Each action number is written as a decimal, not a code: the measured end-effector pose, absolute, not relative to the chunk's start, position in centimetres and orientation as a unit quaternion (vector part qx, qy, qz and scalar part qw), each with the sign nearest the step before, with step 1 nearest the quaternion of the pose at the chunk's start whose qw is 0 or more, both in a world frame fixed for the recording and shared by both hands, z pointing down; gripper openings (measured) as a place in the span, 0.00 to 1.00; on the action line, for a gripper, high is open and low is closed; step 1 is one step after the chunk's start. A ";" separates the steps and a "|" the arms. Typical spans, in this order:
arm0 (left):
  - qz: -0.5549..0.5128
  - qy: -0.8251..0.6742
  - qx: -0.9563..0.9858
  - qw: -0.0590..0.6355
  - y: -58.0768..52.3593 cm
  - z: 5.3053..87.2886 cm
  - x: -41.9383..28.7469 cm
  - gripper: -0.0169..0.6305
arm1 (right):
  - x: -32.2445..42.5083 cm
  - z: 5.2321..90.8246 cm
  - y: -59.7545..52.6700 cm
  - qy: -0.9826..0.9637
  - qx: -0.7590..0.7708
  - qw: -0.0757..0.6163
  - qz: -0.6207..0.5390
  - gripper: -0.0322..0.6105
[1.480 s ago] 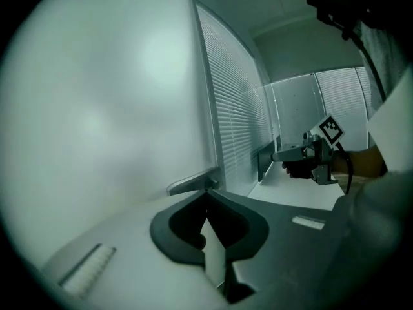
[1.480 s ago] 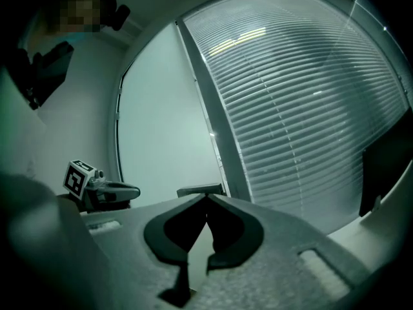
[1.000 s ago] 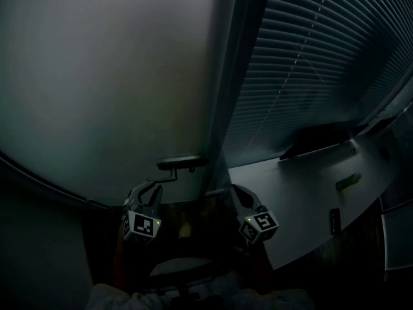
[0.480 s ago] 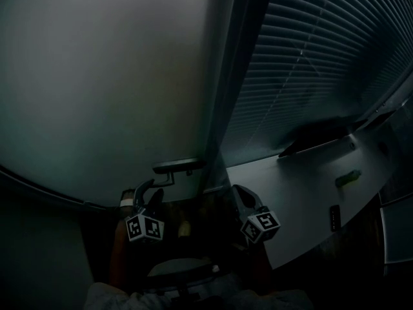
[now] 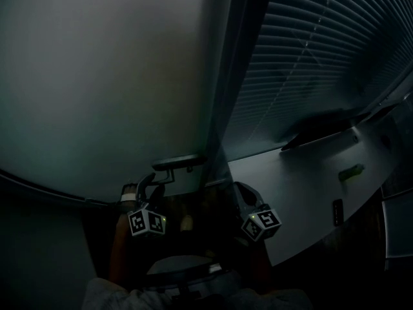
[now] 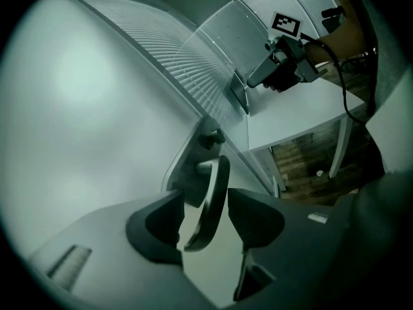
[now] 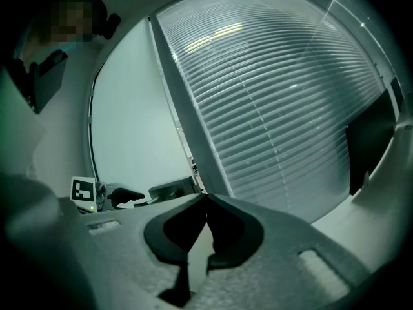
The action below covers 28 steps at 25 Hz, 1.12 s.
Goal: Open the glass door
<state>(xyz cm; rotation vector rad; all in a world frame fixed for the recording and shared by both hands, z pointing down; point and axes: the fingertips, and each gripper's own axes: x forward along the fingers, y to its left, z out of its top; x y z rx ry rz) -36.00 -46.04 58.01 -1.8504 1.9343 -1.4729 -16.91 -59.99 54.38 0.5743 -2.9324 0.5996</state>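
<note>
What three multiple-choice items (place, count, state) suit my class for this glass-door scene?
1. Where is the door handle? A between the left gripper's jaws; B in a drawer; C on a shelf.
2. How many grippers show in the head view? A one; B two; C three.
3. How do the right gripper's jaws stand? A wide apart; B on the handle; C together.
Key: 1 A, the handle stands between those jaws, which have just been opening; 2 B, one shows beside the other; 3 C, their tips meet with nothing between.
</note>
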 end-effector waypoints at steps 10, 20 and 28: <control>-0.499 0.627 -0.595 0.064 -46.6 58.3 -36.0 0.33 | -16.4 54.8 -59.7 -0.958 0.197 0.054 0.201 0.05; -0.521 0.606 -0.595 0.086 -46.6 59.1 -35.4 0.22 | -16.7 54.7 -59.3 -0.959 0.202 0.053 0.189 0.05; -0.524 0.587 -0.610 0.090 -46.4 58.9 -35.2 0.19 | -17.5 54.6 -58.7 -0.958 0.212 0.054 0.184 0.05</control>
